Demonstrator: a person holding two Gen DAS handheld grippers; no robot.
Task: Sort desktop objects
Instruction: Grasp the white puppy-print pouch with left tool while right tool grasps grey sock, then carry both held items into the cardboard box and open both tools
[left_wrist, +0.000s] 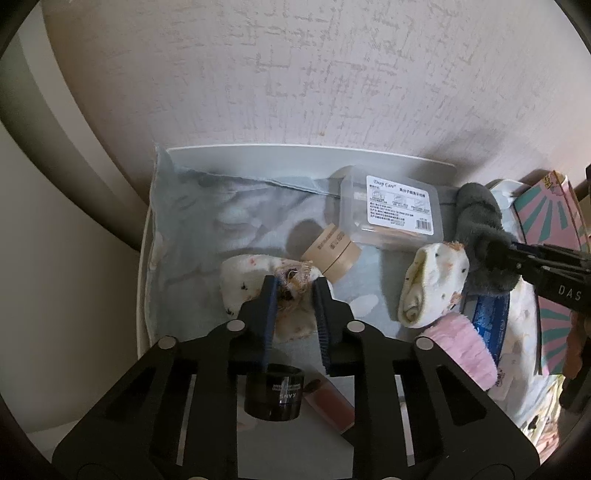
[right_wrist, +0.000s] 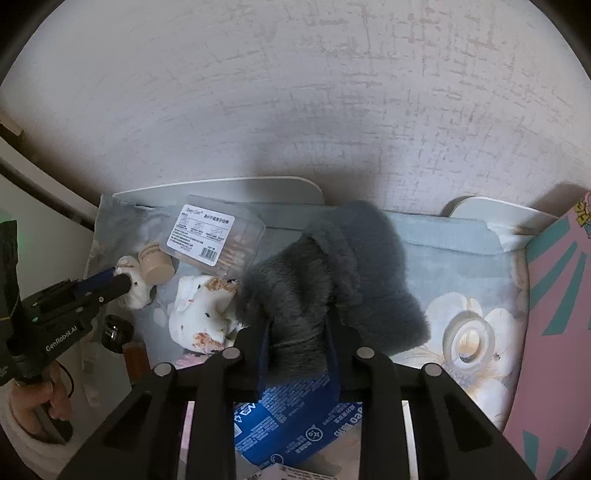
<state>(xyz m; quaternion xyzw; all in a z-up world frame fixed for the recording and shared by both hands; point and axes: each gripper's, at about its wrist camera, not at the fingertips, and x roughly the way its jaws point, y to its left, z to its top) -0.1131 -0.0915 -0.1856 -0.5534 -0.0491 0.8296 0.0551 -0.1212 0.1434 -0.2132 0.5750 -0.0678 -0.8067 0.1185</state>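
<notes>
My left gripper (left_wrist: 295, 286) is shut on a white patterned sock (left_wrist: 243, 284) lying on the grey floral cloth (left_wrist: 207, 221); it also shows in the right wrist view (right_wrist: 135, 291). My right gripper (right_wrist: 297, 325) is shut on a fuzzy grey sock (right_wrist: 325, 280), seen in the left wrist view (left_wrist: 480, 221) at the right. A second white patterned sock (left_wrist: 432, 284) lies between the two; it shows in the right wrist view (right_wrist: 203, 317).
A clear floss-pick box (left_wrist: 391, 210), a beige jar (left_wrist: 332, 254), a black jar (left_wrist: 273, 395), a brown lipstick tube (left_wrist: 328, 406), a pink fuzzy item (left_wrist: 461, 347), a blue packet (right_wrist: 291, 417), a tape roll (right_wrist: 469, 343) and a pink-teal box (right_wrist: 554, 332) lie around. A wall stands behind.
</notes>
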